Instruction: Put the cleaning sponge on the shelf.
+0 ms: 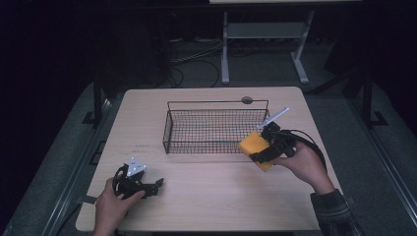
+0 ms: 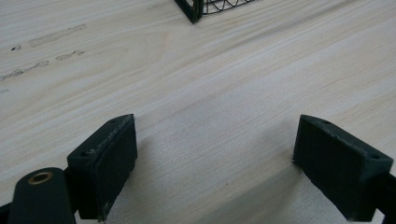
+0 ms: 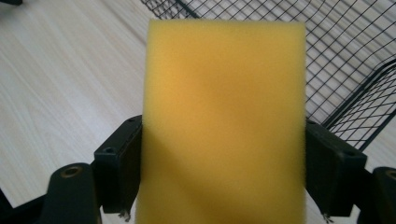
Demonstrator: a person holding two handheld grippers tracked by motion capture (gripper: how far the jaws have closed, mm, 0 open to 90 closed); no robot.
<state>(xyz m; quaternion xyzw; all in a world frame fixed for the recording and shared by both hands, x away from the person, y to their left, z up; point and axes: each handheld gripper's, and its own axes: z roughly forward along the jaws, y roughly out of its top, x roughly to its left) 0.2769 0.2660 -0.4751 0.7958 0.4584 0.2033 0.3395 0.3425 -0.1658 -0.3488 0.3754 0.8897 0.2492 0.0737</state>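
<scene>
My right gripper (image 1: 260, 149) clamps the sponge (image 3: 224, 121) above the basket's (image 1: 216, 104) near right corner. The left gripper (image 2: 215, 163) rests wide apart on the table (image 1: 206, 191). If I release now, I think the sponge may hit the rim and fall outside.

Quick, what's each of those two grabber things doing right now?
Left gripper: open, holding nothing, low over the table.
Right gripper: closed on the yellow sponge, beside the wire basket.
</scene>
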